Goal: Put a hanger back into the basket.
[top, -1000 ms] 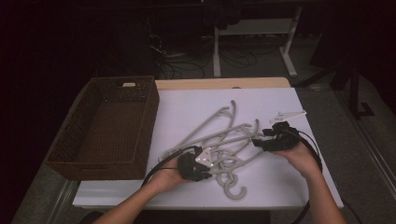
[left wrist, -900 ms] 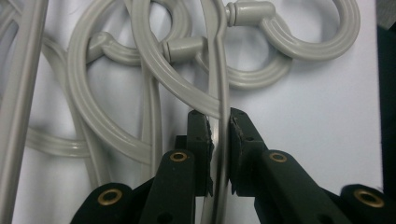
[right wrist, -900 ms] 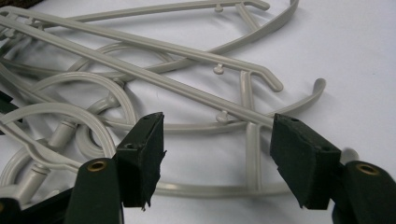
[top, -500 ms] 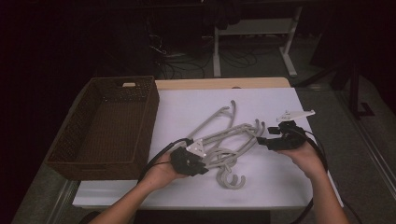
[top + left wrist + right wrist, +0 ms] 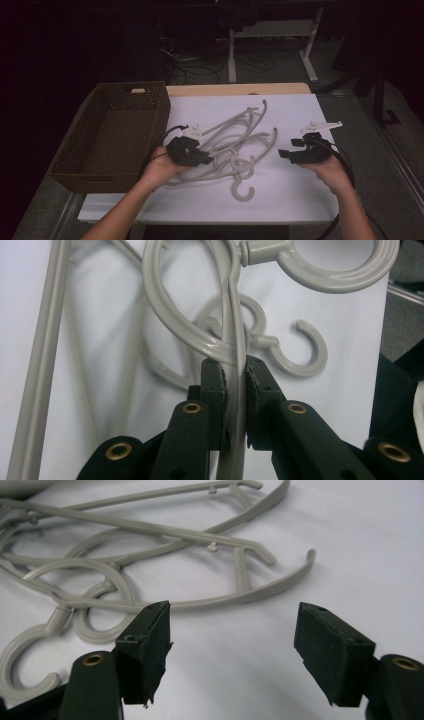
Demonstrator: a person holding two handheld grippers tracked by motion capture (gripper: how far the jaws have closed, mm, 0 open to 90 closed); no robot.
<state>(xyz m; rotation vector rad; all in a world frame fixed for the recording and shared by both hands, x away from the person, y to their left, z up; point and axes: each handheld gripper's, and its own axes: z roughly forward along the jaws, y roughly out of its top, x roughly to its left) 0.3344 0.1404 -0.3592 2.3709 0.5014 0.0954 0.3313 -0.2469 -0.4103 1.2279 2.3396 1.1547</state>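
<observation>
A pile of grey plastic clothes hangers (image 5: pixel 235 145) lies tangled in the middle of the white desk (image 5: pixel 295 200). The hangers are thin and smooth, with long curved arms and round hooks. One big hook (image 5: pixel 243 190) sticks out of the pile toward the person's side. In the left claw view, two hooks curl close together, and one thin grey hanger bar (image 5: pixel 238 365) runs straight up between the two black jaws.

The left claw (image 5: pixel 202 159) sits at the left edge of the pile. Its jaws are pressed tight on that thin hanger bar, pinching it from both sides. The person's left hand (image 5: pixel 160 167) holds this claw just beside the brown woven basket (image 5: pixel 85 150).

The right claw (image 5: pixel 282 153) is at the right side of the pile, apart from the hangers. Its jaws are spread wide and have just been opening, with nothing but white desk between them. In the right claw view, the nearest curved hanger arm (image 5: pixel 280 582) lies a little past the jaw tips.

The basket stands at the left edge of the desk, touching the white top. There is open white room on the desk in front of the pile and to its right, near the right hand (image 5: pixel 327 170). The far part of the desk, behind the hangers, is also bare.
</observation>
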